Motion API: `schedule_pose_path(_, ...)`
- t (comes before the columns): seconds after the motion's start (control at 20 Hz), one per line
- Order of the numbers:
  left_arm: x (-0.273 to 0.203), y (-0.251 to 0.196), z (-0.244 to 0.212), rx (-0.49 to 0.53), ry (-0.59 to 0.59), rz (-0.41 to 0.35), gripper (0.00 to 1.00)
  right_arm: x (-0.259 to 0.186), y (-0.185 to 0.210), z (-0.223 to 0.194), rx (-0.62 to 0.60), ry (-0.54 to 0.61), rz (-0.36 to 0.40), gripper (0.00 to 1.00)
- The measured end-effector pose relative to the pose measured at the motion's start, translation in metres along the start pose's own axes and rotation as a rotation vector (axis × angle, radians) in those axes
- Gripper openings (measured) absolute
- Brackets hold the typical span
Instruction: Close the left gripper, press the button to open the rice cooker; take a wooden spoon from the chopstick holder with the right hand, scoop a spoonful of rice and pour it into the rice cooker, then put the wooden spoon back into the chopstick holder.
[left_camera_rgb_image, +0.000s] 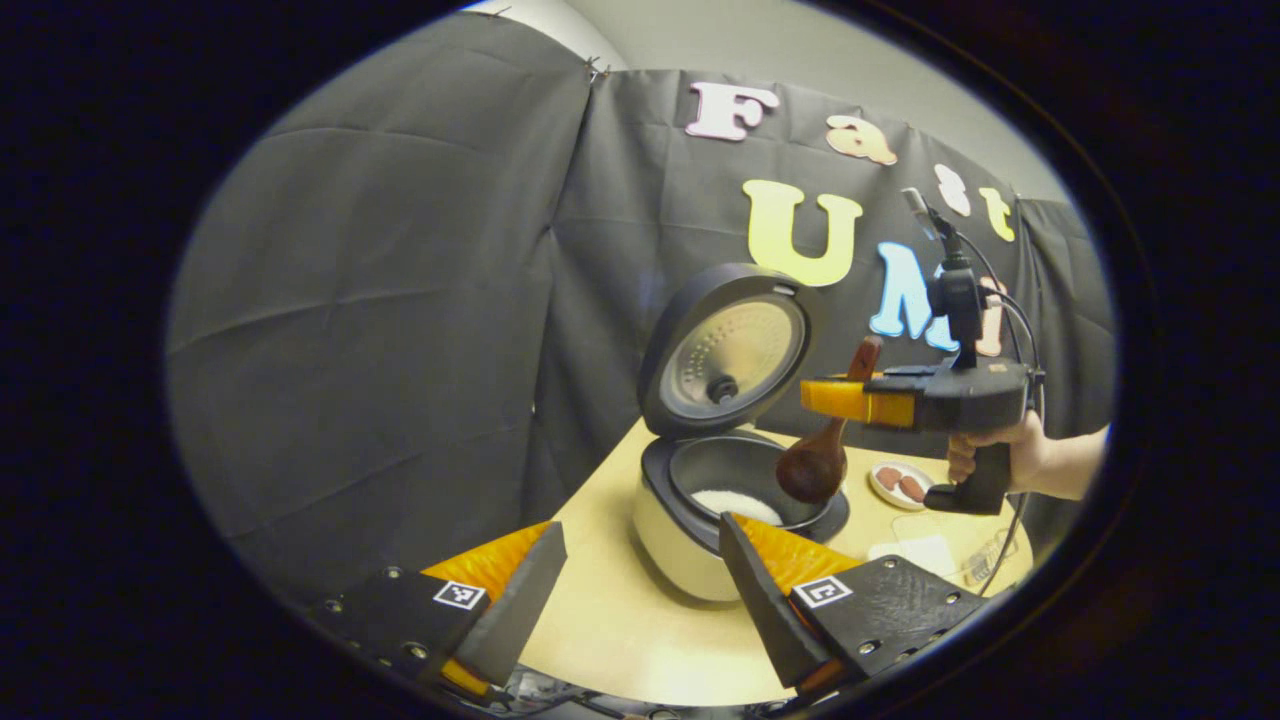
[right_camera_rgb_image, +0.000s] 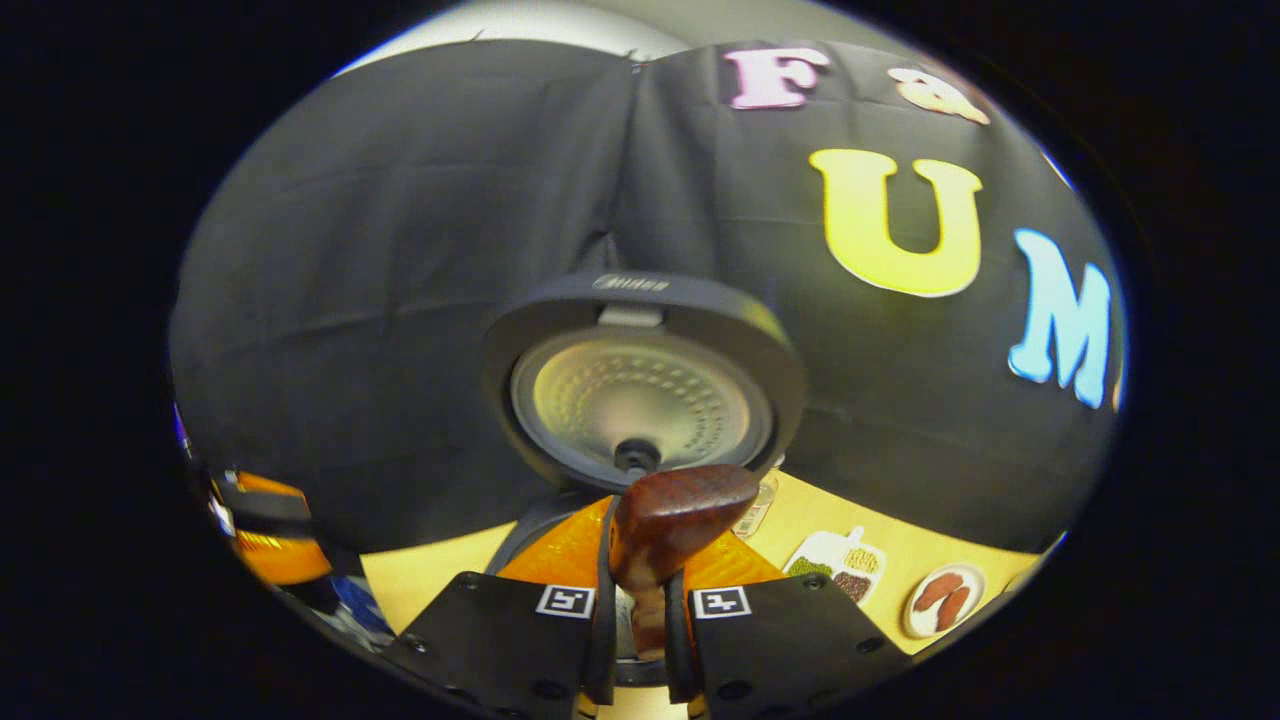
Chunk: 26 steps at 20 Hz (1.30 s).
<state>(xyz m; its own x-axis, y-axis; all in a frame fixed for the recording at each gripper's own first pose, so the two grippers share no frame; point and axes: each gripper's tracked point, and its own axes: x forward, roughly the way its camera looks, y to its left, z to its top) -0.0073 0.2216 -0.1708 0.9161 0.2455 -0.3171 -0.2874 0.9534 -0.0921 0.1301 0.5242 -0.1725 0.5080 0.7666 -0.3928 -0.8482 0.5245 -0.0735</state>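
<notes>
The rice cooker (left_camera_rgb_image: 668, 545) stands on the tan table with its lid (left_camera_rgb_image: 728, 352) raised, and white rice (left_camera_rgb_image: 736, 504) lies in the dark inner pot. My right gripper (left_camera_rgb_image: 832, 398), held by a hand (left_camera_rgb_image: 1012, 452), is shut on the wooden spoon (left_camera_rgb_image: 814, 466). The spoon hangs bowl-down over the pot's right rim. In the right gripper view the spoon's handle (right_camera_rgb_image: 678, 520) stands between my right gripper (right_camera_rgb_image: 645, 575) fingers, with the lid (right_camera_rgb_image: 640, 400) just beyond. My left gripper (left_camera_rgb_image: 640, 560) is open, low in front of the cooker, holding nothing.
A small plate (left_camera_rgb_image: 900, 484) with red-brown pieces sits right of the cooker, and a clear container (left_camera_rgb_image: 926, 546) lies nearer. The right gripper view also has a white tray (right_camera_rgb_image: 842, 562) of beans, a glass (right_camera_rgb_image: 756, 506) and the left gripper (right_camera_rgb_image: 265, 540) at the far left.
</notes>
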Motion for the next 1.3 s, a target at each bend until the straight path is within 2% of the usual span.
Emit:
schedule_pose_path(0.1, 0.002, -0.014, 0.001, 0.010, -0.005, -0.034, 0.95, -0.010, -0.009, 0.009, 0.038, -0.012, -0.046, 0.22)
schedule_pose_path(0.15, 0.005, -0.021, 0.000, 0.018, -0.005, -0.050, 0.95, -0.019, -0.016, 0.012, 0.055, -0.017, -0.074, 0.19)
schedule_pose_path(0.2, 0.008, -0.028, -0.001, 0.026, -0.001, -0.067, 0.95, -0.029, -0.024, 0.015, 0.078, -0.023, -0.098, 0.22)
schedule_pose_path(0.3, 0.012, -0.047, -0.003, 0.031, 0.004, -0.110, 0.95, -0.054, -0.044, 0.017, 0.136, -0.048, -0.139, 0.22)
schedule_pose_path(0.35, 0.014, -0.057, -0.004, 0.031, 0.006, -0.136, 0.95, -0.068, -0.054, 0.018, 0.159, -0.060, -0.163, 0.19)
schedule_pose_path(0.4, 0.017, -0.069, -0.004, 0.032, 0.008, -0.163, 0.95, -0.079, -0.067, 0.018, 0.176, -0.071, -0.195, 0.22)
schedule_pose_path(0.5, 0.021, -0.092, -0.005, 0.046, 0.012, -0.216, 0.95, -0.107, -0.094, 0.016, 0.201, -0.087, -0.266, 0.22)
schedule_pose_path(0.65, 0.023, -0.126, 0.003, 0.063, -0.005, -0.280, 0.96, -0.156, -0.134, -0.004, 0.240, -0.091, -0.385, 0.22)
schedule_pose_path(0.85, 0.026, -0.169, 0.013, 0.079, -0.011, -0.355, 0.95, -0.219, -0.172, -0.033, 0.330, -0.101, -0.504, 0.22)
schedule_pose_path(1.0, 0.027, -0.196, 0.016, 0.113, -0.010, -0.379, 0.95, -0.262, -0.209, -0.059, 0.417, -0.107, -0.582, 0.22)
schedule_pose_path(1.3, 0.025, -0.250, 0.014, 0.117, 0.011, -0.352, 0.95, -0.337, -0.289, -0.119, 0.641, -0.124, -0.717, 0.22)
